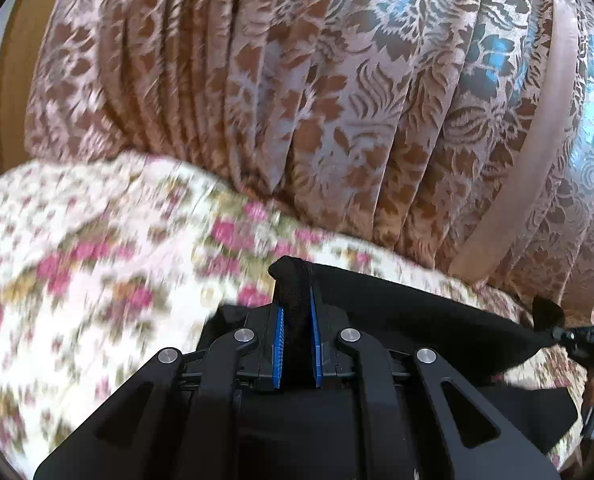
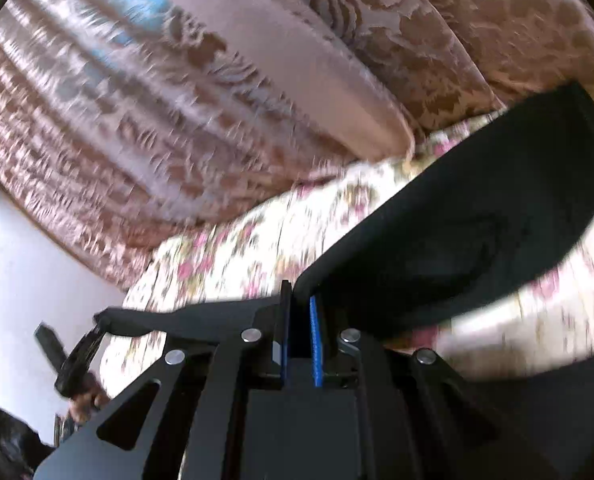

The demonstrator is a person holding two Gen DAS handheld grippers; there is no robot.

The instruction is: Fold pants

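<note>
Soft, limp black fabric pants [image 1: 417, 304], low in frame, sag between the left gripper [image 1: 297, 344] and right gripper [image 2: 299, 340], both pinched on edges.

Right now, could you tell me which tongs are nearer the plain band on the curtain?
Right. The right tongs sit just below the lower end of the band; the left tongs grip the pants further left.

Both grippers are the same build: matte black linkage arms with slotted cutouts, round silver pivot screws, and ribbed blue pads on the fingers. Left gripper [image 1: 297, 308], right gripper [image 2: 299, 320]. The frames look flat and chunky.
</note>
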